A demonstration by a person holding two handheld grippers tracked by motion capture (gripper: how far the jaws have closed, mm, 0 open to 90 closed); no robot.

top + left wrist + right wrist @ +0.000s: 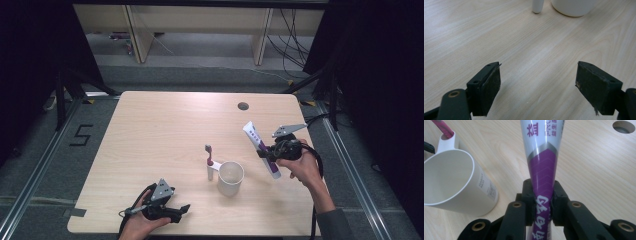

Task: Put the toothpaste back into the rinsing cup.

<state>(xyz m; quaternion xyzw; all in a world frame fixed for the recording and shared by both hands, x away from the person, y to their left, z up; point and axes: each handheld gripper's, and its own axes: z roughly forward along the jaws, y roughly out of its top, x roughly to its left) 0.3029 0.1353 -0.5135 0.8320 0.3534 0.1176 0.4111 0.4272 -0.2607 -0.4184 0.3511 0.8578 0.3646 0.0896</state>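
A purple-and-white tube (262, 150) is pinched by the right gripper (266, 153) near the surface's (165, 130) right edge. The left gripper (184, 209) is held spread at the near edge, apparently resting on it.

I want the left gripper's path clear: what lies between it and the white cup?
Only bare tabletop between the left gripper and the white cup, in the left gripper view.

The left gripper (184, 208) lies low at the near edge, jaws wide apart. The right gripper (264, 153) is raised, jaws clamped tight.
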